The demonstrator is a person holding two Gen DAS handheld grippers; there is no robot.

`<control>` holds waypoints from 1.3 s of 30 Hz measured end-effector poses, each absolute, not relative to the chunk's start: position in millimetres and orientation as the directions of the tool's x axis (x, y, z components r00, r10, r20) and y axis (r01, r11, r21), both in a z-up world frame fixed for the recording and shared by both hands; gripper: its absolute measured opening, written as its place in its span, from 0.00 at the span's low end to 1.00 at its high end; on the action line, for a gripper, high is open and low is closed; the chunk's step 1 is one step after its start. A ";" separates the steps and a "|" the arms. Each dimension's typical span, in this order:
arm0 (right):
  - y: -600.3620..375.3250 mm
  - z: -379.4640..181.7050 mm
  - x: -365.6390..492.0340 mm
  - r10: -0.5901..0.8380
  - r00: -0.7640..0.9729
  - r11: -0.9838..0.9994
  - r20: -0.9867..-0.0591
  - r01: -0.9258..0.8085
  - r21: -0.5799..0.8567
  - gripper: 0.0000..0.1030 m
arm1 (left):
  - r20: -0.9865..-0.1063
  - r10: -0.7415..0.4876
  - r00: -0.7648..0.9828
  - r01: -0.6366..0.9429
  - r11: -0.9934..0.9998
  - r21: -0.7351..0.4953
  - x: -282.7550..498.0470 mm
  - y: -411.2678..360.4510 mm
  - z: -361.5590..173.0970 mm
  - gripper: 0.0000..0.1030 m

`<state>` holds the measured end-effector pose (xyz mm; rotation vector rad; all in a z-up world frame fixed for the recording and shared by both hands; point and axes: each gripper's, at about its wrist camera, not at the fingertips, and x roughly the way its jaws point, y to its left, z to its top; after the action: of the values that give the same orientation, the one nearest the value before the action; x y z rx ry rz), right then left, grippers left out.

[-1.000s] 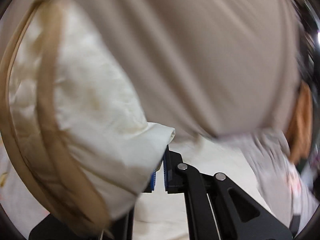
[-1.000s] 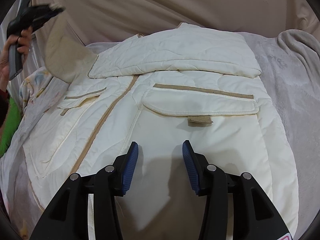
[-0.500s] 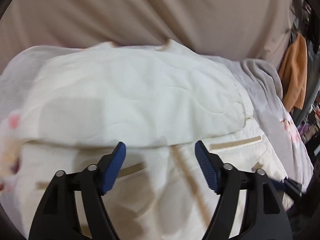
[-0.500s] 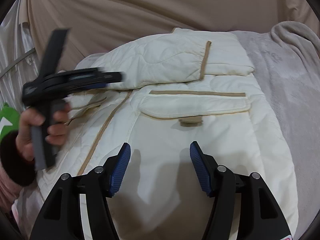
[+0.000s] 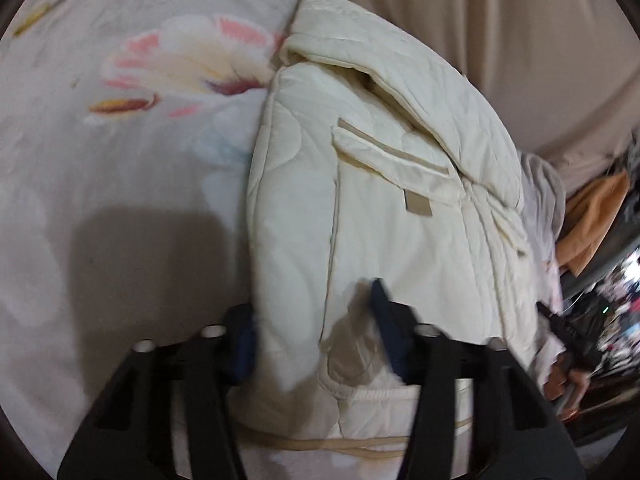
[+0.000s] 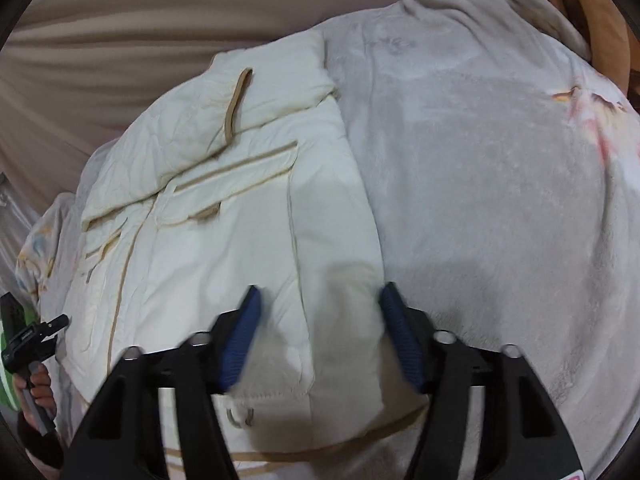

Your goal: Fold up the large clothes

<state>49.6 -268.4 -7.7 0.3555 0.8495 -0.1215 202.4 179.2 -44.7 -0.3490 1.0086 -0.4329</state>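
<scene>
1. The cream quilted jacket (image 6: 224, 216) lay front-up on a grey fleece blanket (image 6: 480, 200), its sleeves folded across the chest; one sleeve (image 6: 208, 112) with a tan-trimmed cuff rested over the upper front.
2. A tan zip strip ran down the middle of the jacket, and a flap pocket (image 5: 392, 156) with a small tan tab (image 5: 418, 203) sat below the folded sleeve.
3. The jacket's tan-edged hem (image 6: 320, 446) lay nearest both cameras.
4. The left hand-held gripper (image 5: 316, 336) had its blue-padded fingers spread wide at the hem, one pad over the jacket's side edge and the other over the front panel; the pads looked clear of the cloth and gripped nothing.
5. The right hand-held gripper (image 6: 320, 336) was likewise spread apart at the opposite side edge near the hem, with the cloth between its pads ungripped.
6. In the right wrist view the person's left hand (image 6: 38, 384) showed at the far left edge, holding the other tool's handle.
7. The blanket bore a pink and yellow flower print (image 5: 184, 68) beside the jacket.
8. A beige curtain (image 6: 120, 40) hung behind the blanket, and an orange cloth (image 5: 592, 220) showed at the right edge of the left wrist view.
</scene>
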 end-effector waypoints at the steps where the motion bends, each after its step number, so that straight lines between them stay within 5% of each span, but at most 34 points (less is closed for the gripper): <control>1: -264.5 -5.1 49.1 0.035 0.662 0.941 -0.749 0.231 0.248 0.15 | -0.733 -0.498 0.464 0.198 0.865 -0.462 200.5 176.9 -42.9 0.20; 4: -258.1 7.7 38.3 0.013 0.662 0.955 -0.749 0.213 0.205 0.04 | -0.726 -0.496 0.476 0.234 0.867 -0.439 186.1 179.2 -29.7 0.12; 12: -254.0 13.7 -53.0 0.089 0.550 0.969 -0.830 0.143 0.199 0.04 | -0.791 -0.489 0.368 0.295 0.868 -0.400 102.9 203.1 -15.7 0.16; 15: -252.0 28.0 -65.5 0.040 0.576 0.972 -0.817 0.168 0.166 0.15 | -0.751 -0.464 0.469 0.262 0.886 -0.384 96.7 216.3 5.7 0.19; 17: -252.4 53.8 -56.5 0.077 0.669 0.965 -0.740 0.136 0.224 0.26 | -0.712 -0.438 0.549 0.273 0.899 -0.343 107.0 214.2 24.4 0.38; 19: -248.3 71.2 -37.0 0.137 0.733 0.959 -0.667 0.070 0.275 0.56 | -0.673 -0.377 0.636 0.295 0.925 -0.239 122.1 199.8 39.6 0.51; 20: -244.9 75.2 -22.8 0.155 0.740 0.960 -0.655 0.045 0.278 0.56 | -0.661 -0.352 0.663 0.313 0.932 -0.183 130.8 191.1 42.0 0.59; 25: -226.9 50.3 73.5 0.208 0.663 0.959 -0.720 0.005 0.282 0.56 | -0.667 -0.213 0.714 0.341 0.938 0.065 191.9 153.5 18.6 0.69; 29: -227.9 18.5 119.5 0.204 0.596 0.949 -0.777 0.075 0.306 0.56 | -0.660 -0.130 0.740 0.326 0.928 0.182 228.2 146.7 -9.4 0.69; 30: -226.7 15.1 127.0 0.216 0.592 0.944 -0.777 0.075 0.320 0.46 | -0.665 -0.121 0.737 0.323 0.927 0.190 234.9 146.0 -13.7 0.69; 31: -222.3 14.8 132.9 0.237 0.588 0.940 -0.773 0.063 0.336 0.20 | -0.668 -0.112 0.735 0.321 0.926 0.197 242.6 144.3 -16.6 0.67; 33: -215.0 28.1 142.5 0.231 0.606 0.949 -0.761 0.031 0.313 0.05 | -0.671 -0.098 0.735 0.319 0.923 0.215 255.9 140.5 -18.9 0.56; 35: -203.7 67.3 142.2 0.205 0.690 0.964 -0.694 -0.018 0.267 0.03 | -0.674 -0.094 0.733 0.315 0.925 0.213 266.7 138.5 -16.0 0.42; 39: -202.1 148.6 122.6 0.199 0.855 0.965 -0.479 -0.085 0.249 0.02 | -0.649 -0.122 0.751 0.293 0.943 0.161 279.2 137.3 -2.5 0.42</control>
<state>122.6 -202.1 148.6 0.2231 0.5250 0.1503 279.2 137.3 -2.5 0.2607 0.6856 -0.2295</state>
